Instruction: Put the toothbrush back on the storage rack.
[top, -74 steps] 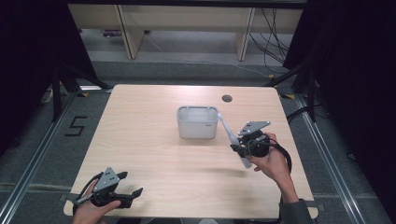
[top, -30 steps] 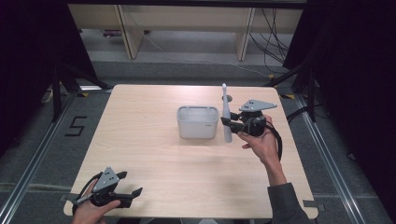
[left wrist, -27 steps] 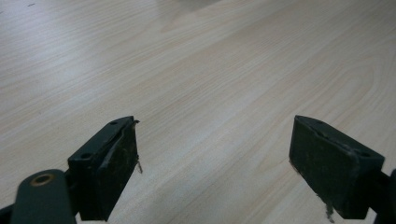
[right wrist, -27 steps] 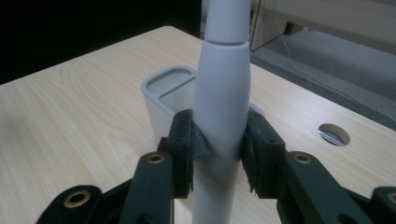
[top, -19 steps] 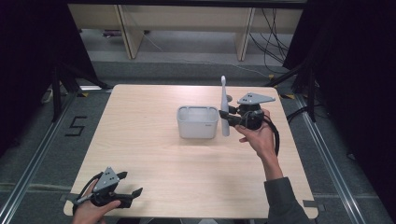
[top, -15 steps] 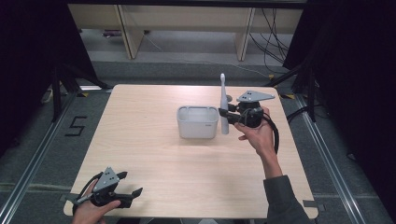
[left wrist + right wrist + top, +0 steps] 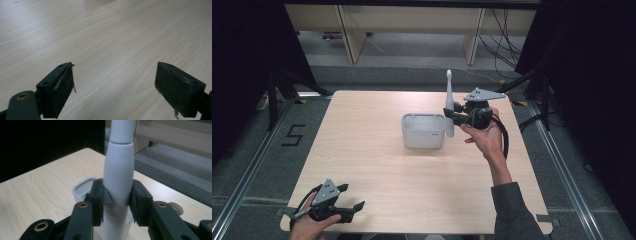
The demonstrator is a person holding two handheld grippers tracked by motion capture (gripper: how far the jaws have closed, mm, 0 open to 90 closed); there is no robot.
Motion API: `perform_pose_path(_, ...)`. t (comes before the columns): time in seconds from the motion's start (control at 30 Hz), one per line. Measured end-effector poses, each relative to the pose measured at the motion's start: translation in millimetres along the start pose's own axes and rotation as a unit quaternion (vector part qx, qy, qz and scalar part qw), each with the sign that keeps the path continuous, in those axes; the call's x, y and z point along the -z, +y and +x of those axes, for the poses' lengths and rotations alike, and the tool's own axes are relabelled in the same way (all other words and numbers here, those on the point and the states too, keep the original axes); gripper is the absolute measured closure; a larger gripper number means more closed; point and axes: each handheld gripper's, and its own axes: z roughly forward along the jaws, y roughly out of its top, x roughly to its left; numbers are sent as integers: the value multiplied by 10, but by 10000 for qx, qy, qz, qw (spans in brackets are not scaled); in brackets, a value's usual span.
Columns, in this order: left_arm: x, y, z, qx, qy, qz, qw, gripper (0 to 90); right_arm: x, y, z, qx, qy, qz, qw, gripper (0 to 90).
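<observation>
At about 7 o'clock on the wooden table (image 7: pixel 377 165), near its front edge, the left gripper (image 7: pixel 353 210) rests low in the person's left hand (image 7: pixel 307 229). In the left gripper view its two black jaws stand spread wide apart with bare tabletop between them and nothing touching the pads.

Just above the table's centre, toward 12 o'clock, sits a small white bin (image 7: pixel 423 131), open at the top, with rounded corners.

Just beside the bin's right wall, toward 2 o'clock from the table's centre, the right gripper (image 7: pixel 450 116) is held up in the person's right hand (image 7: pixel 484 140), its jaws pointing left toward the bin. It pinches a white electric toothbrush (image 7: pixel 449 102) around the thick handle. The brush stands upright, its slim neck and head rising toward 12 o'clock above the gripper and its lower end hanging below the jaws. In the right gripper view both pads press the sides of the handle (image 7: pixel 117 180), and the bin's rim (image 7: pixel 80 190) shows just behind it, to the left.
</observation>
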Motion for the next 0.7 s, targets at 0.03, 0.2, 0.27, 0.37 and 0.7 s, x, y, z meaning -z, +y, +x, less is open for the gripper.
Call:
perform_pose_path(0.03,2,0,4,-18,12,7,10000,149,-14,31,-11,2,62,-9,10000,667)
perform_pose_path(0.2,4,1,6,-24,7,23,10000,149,-42,91,-17,-8,46,-64,10000,667)
perform_pose_path(0.27,3,1,4,-14,0,2,10000,149,-71,108,1,-96,36,-89,9999,667)
perform_pose_path(0.37,2,-1,4,-13,-3,-13,10000,149,-129,148,-7,-20,38,-83,10000,667)
perform_pose_path(0.7,-2,-1,0,0,-13,-25,10000,148,-274,177,-47,-107,-42,-81,9999,667)
